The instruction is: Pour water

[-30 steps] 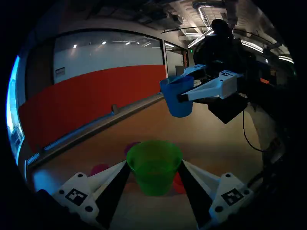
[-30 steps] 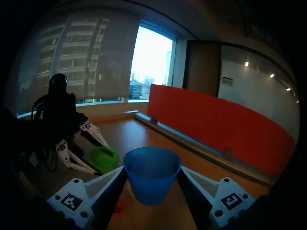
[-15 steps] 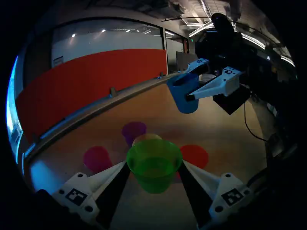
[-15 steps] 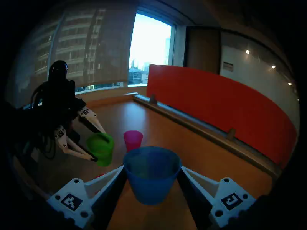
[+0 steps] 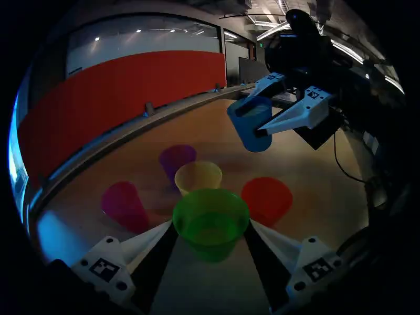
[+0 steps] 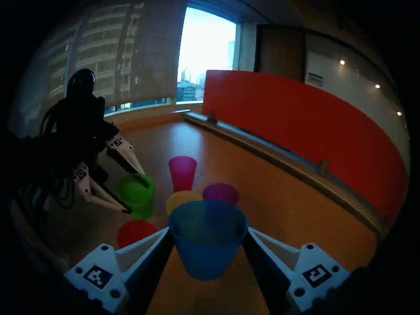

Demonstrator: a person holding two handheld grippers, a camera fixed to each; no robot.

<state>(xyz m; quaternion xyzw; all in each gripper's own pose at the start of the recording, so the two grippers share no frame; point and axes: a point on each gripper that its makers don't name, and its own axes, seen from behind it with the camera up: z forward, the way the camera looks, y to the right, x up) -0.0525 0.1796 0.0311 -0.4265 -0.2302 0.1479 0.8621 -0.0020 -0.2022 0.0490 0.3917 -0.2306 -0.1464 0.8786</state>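
1. My left gripper point(image 5: 210, 224) was pinching the green cup point(image 5: 211, 239), one finger pressed against each side of its wall. The cup's mouth faced up and its long axis was near upright.
2. My right gripper point(image 6: 208, 231) was clamped on the blue cup point(image 6: 208, 252) in the same way, a finger on each side, rim up and open towards the camera.
3. What the pour turned on was where blue sat against green. In the left gripper view the blue cup hung higher than the green one, ahead of it and off to the right, well apart from it. It leaned a little off upright.
4. From the right gripper view the green cup lay ahead and to the left, lower than the blue rim. I judged blue to be the pouring cup and green the one to fill, since blue was the higher.
5. The light was dim and both cups were tinted, so I could not tell whether either one held water.
6. Between and below the two held cups a cluster stood on the worktop point(image 5: 315, 173): a yellow cup point(image 5: 198, 176), a purple cup point(image 5: 177, 157), a red cup point(image 5: 266, 197) and a pink cup point(image 5: 122, 205). The yellow one was just beyond the green rim.
7. My judgement was that the next move needed the blue rim brought across over the green mouth before tipping. Tipping from where it hung risked wetting the cluster instead.
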